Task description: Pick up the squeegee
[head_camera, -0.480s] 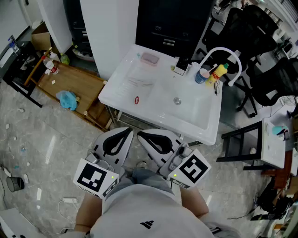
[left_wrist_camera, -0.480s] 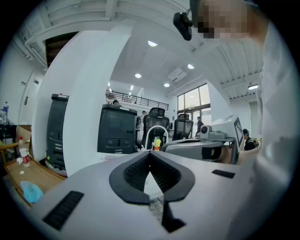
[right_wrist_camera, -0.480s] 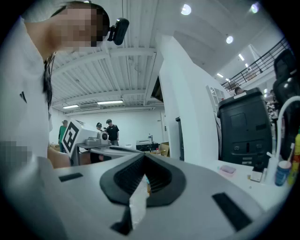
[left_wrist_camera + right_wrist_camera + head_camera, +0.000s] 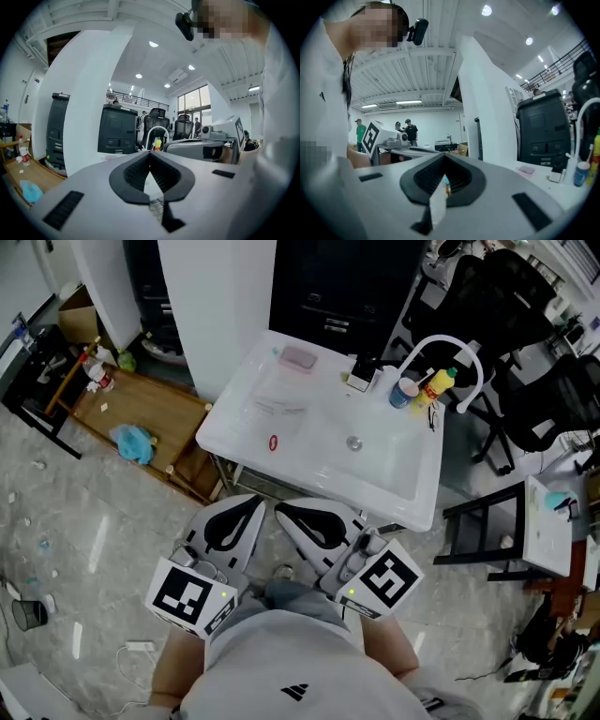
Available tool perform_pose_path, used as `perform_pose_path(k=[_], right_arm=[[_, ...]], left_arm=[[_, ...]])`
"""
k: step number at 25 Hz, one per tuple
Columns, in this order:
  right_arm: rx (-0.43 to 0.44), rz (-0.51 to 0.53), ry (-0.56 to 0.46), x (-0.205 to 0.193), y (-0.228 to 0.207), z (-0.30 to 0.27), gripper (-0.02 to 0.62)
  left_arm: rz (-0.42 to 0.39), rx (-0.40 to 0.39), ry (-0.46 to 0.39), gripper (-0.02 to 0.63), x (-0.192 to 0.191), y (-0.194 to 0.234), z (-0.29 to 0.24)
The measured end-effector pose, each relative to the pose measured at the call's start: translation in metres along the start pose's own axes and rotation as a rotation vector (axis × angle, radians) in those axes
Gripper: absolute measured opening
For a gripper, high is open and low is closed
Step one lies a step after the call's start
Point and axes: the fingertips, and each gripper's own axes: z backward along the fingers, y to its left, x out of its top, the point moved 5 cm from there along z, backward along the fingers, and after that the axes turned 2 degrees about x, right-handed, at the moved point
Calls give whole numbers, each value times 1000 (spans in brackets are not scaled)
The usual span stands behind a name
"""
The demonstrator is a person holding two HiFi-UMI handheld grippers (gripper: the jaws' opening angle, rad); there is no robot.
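Squeegee, pale and hard to make out, lies flat on the left, drainboard side of the white sink. It is well ahead of both grippers, and neither touches it. At far left a wooden platform sits on the floor with a blue rag on it. On the sink, a pink block lies near the back edge, beyond the squeegee. A small red thing lies just on the near side of the squeegee, with the drain further right. Right again, a white arched faucet bends over a blue-topped can and a yellow bottle. Below the sink's front rim, the left gripper and the right gripper sit side by side, tips toward the sink. Each has its jaws pressed together at the tips, with nothing pinched between them.
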Motion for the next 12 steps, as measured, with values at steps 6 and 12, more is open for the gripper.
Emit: perform_pose_path(k=[6, 12], right_arm=[[11, -24, -10, 1, -7, -5, 9], [-15, -41, 6, -3, -29, -3, 9]], left_arm=[[15, 19, -1, 9, 1, 8, -3], [15, 58, -10, 9, 4, 11, -14]])
